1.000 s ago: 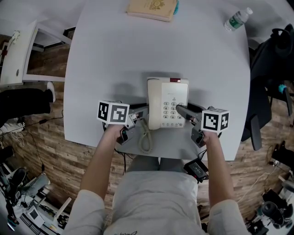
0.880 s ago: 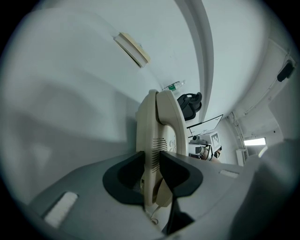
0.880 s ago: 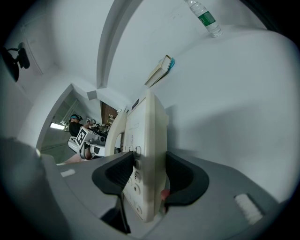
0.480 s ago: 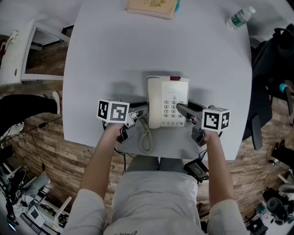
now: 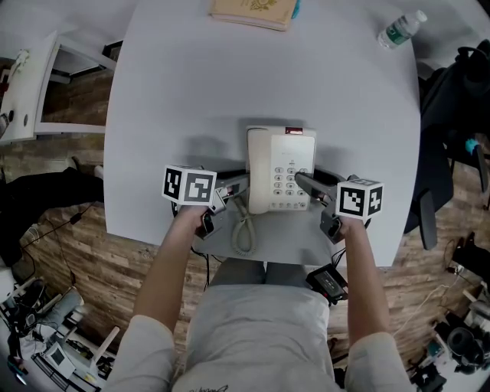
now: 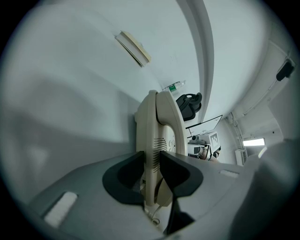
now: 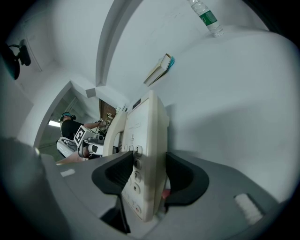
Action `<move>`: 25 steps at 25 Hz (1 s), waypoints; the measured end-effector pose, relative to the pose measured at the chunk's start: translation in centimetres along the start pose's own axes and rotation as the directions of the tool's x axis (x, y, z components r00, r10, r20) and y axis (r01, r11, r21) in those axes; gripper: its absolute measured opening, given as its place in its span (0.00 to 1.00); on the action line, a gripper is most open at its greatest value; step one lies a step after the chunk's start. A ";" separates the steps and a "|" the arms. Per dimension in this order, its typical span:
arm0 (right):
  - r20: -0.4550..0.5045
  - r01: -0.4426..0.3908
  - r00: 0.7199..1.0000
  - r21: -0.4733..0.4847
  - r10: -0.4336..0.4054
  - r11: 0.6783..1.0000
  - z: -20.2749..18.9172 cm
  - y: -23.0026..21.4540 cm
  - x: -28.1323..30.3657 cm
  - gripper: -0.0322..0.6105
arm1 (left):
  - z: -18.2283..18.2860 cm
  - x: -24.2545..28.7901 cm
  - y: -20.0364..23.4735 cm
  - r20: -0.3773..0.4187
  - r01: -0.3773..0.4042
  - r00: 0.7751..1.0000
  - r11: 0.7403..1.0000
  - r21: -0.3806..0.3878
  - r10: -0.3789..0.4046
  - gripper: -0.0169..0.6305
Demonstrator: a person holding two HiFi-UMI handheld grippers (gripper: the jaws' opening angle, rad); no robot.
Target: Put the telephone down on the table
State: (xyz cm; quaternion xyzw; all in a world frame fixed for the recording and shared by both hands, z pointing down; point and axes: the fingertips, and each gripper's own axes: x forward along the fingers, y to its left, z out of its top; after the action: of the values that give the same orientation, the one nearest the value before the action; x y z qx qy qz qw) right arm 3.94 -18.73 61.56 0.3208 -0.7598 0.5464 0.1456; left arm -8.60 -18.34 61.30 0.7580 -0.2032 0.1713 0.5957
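A cream telephone (image 5: 279, 170) with its handset on the left side sits low over the white table (image 5: 191, 92), near the front edge. I cannot tell if its base touches the tabletop. My left gripper (image 5: 243, 184) clamps the handset side (image 6: 157, 131); its jaws are opening slightly with the phone's edge still between the pads. My right gripper (image 5: 300, 181) is shut on the keypad side (image 7: 143, 154), one jaw on the buttons and one underneath. The coiled cord (image 5: 243, 233) hangs over the table's front edge.
A tan book (image 5: 253, 14) lies at the table's far edge. A water bottle (image 5: 398, 29) lies on its side at the far right corner. A black chair (image 5: 452, 115) stands to the right, and a white desk (image 5: 31, 92) to the left.
The telephone and both grippers hold about the same place. Only a dark shape on the floor at the left has shifted.
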 end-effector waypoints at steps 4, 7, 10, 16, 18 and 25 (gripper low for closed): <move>-0.005 0.012 1.000 -0.007 -0.012 1.000 0.0 -0.1 0.0 0.40 | 0.0 0.0 0.0 0.003 -0.011 1.000 1.000 0.008 0.011 0.22; -0.009 0.008 1.000 -0.004 -0.008 1.000 0.0 -0.2 0.1 0.40 | 0.0 0.0 0.0 0.004 -0.019 1.000 1.000 0.014 0.019 0.22; -0.006 -0.002 1.000 0.003 0.002 1.000 0.0 -0.1 0.1 0.40 | 0.0 0.0 0.0 0.003 -0.017 1.000 1.000 0.024 0.017 0.23; 0.006 0.000 1.000 -0.002 0.000 1.000 0.0 -0.2 0.1 0.41 | 0.1 0.0 0.1 0.014 -0.003 1.000 0.999 0.034 0.003 0.23; 0.006 0.003 1.000 0.002 -0.003 1.000 0.0 -0.2 0.1 0.41 | 0.1 0.0 0.1 0.019 -0.004 1.000 0.999 0.034 0.003 0.23; 0.002 0.007 1.000 0.006 -0.007 1.000 0.0 -0.2 0.1 0.41 | 0.1 -0.1 0.3 0.024 -0.001 1.000 1.000 0.014 0.000 0.25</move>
State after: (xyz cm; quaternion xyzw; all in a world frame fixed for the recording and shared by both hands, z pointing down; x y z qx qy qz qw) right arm 3.99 -18.82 61.81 0.3244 -0.7573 0.5477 0.1456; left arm -8.84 -18.47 61.52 0.7640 -0.2091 0.1639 0.5880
